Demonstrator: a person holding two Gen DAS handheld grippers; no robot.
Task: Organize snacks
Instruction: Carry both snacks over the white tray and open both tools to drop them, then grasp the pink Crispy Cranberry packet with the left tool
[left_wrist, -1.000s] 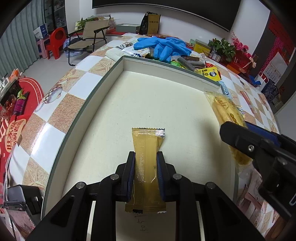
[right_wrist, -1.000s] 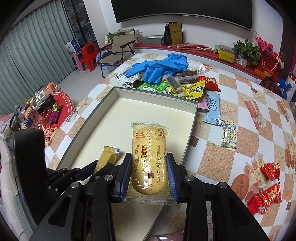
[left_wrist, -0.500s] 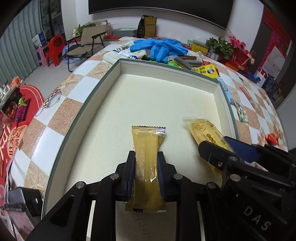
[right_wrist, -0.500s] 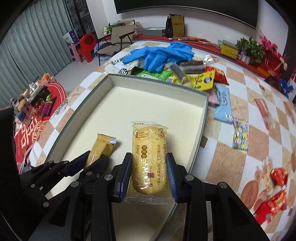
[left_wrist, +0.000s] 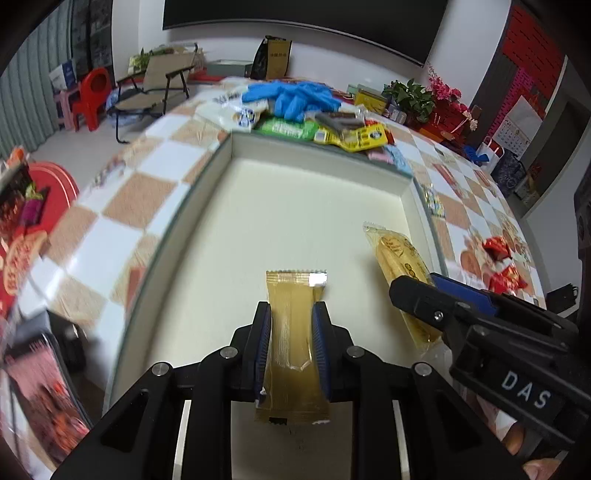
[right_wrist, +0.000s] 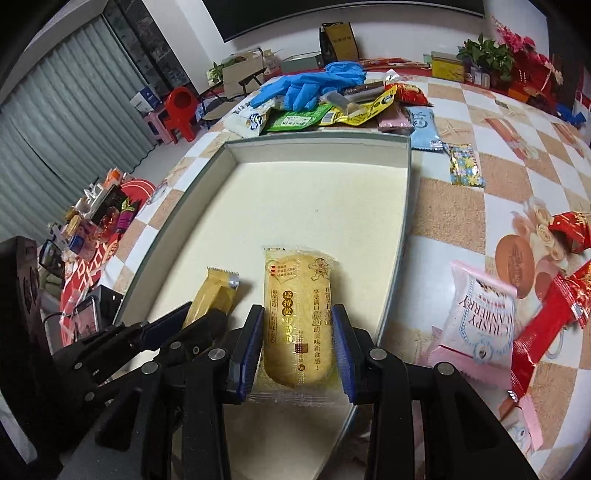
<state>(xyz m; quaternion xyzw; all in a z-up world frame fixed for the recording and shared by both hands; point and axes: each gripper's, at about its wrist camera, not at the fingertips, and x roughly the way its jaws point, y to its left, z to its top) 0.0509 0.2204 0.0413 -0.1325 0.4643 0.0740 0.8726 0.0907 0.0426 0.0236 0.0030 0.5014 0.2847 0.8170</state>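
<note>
Home living room, folding chair (left_wrist: 155, 83) and red plastic stool (right_wrist: 181, 110) standing by curtains (right_wrist: 70, 122), potted flowers (left_wrist: 439, 96) sitting at checkered table's (right_wrist: 498, 173) far edge

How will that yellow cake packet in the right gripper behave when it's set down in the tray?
The cake packet looks soft and light: a puffy cake in thin film, so hard squeezing by the right gripper may crush it. Its glossy wrapper probably slides easily. Flat and wide, it should lie still in the tray, not roll.

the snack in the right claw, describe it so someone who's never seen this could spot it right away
Find the big shallow cream-lined box on the checkered table. Over its near end, the right claw grips a plump yellow cake in clear wrap printed with Chinese characters. It is wider and paler than the slim gold bar beside it.
</note>
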